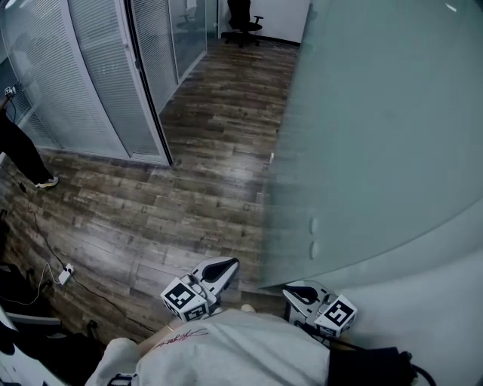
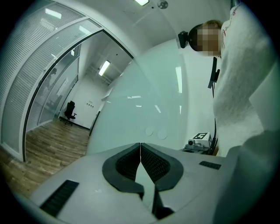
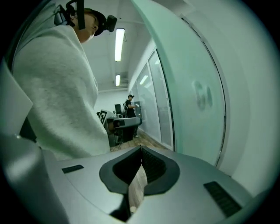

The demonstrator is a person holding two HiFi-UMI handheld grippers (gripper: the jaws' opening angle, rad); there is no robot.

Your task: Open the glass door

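The frosted glass door (image 1: 377, 136) fills the right of the head view, its free edge running down to the wooden floor. Two round fittings (image 1: 313, 237) sit low on the pane. My left gripper (image 1: 219, 268) is held close to my body, left of the door's edge, shut with nothing between its pads. My right gripper (image 1: 298, 290) hangs just under the door's lower corner, also shut and empty. In the left gripper view the left gripper (image 2: 140, 145) faces the door (image 2: 144, 109). In the right gripper view the right gripper (image 3: 141, 148) has the door (image 3: 192, 87) on its right.
A glass partition with blinds (image 1: 90, 75) lines the left of the corridor. An office chair (image 1: 243, 22) stands at the far end. Another person's leg (image 1: 26, 162) shows at the left edge. A cable and power strip (image 1: 64, 275) lie on the floor at the lower left.
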